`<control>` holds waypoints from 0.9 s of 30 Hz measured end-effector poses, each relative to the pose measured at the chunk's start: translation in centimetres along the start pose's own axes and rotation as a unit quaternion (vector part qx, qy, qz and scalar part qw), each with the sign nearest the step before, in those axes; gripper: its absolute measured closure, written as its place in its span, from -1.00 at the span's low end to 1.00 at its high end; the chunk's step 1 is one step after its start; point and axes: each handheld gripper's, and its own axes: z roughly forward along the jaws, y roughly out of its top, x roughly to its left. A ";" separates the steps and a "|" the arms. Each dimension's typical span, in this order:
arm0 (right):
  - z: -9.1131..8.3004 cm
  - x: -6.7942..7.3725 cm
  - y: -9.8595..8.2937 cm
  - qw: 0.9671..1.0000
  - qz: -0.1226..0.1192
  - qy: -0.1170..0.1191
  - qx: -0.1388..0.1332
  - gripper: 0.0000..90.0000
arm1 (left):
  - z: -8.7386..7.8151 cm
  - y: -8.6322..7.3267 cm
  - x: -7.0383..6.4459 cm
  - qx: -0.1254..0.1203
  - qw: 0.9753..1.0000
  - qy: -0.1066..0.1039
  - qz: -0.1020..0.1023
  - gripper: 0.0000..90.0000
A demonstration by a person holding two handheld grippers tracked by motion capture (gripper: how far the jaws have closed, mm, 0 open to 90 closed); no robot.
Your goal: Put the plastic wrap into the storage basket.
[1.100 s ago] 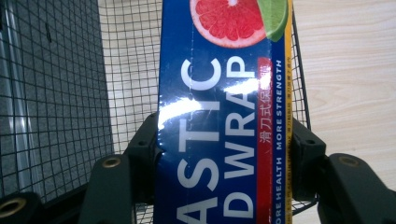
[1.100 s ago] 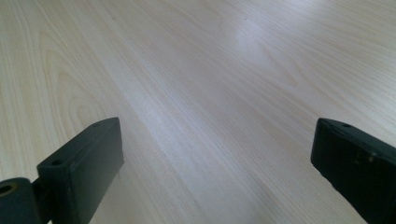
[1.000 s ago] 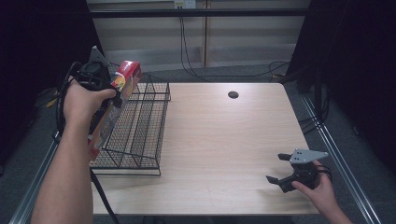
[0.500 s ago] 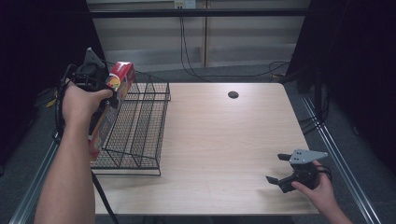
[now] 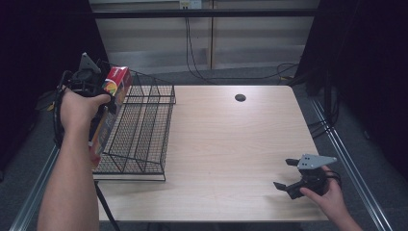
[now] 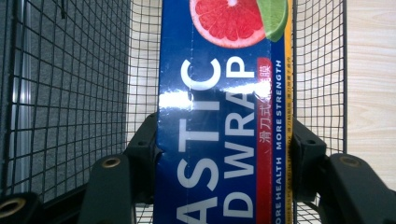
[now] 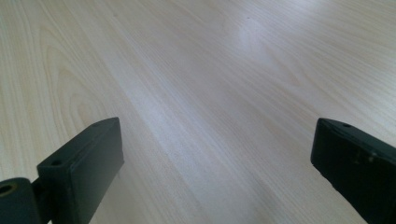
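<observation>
At the surface's left edge, the person's left hand [image 5: 79, 108] covers most of the left gripper [image 5: 98, 103], so in the high view the jaws themselves are hard to make out. The plastic wrap box [image 5: 109, 103] it carries is partly hidden by that hand; its red end points up and its lower end drops behind the hand, beside the left side of the black wire rack [image 5: 139, 130]. From the left gripper view the box [image 6: 224, 116] is cut off at top and bottom, its lettering only partly readable, with a grapefruit slice and lime printed near the top. The jaws pinch it from both sides, pressed against its long edges, with the rack's mesh [image 6: 70, 93] behind it.

The rack stands on the light wooden surface [image 5: 231, 144], which has a small dark round hole [image 5: 240, 97] near its far edge. Cables run across the floor beyond.

Near the right front corner, the right gripper [image 5: 285, 174] sits low in the right hand [image 5: 327, 195], jaws spread wide with bare wood [image 7: 210, 102] between them.
</observation>
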 end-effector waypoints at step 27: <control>0.1 0.1 0.0 1.000 -0.004 -0.001 0.004 -0.95 | 1.5 -0.2 0.8 0.021 0.999 0.012 -0.048 -0.07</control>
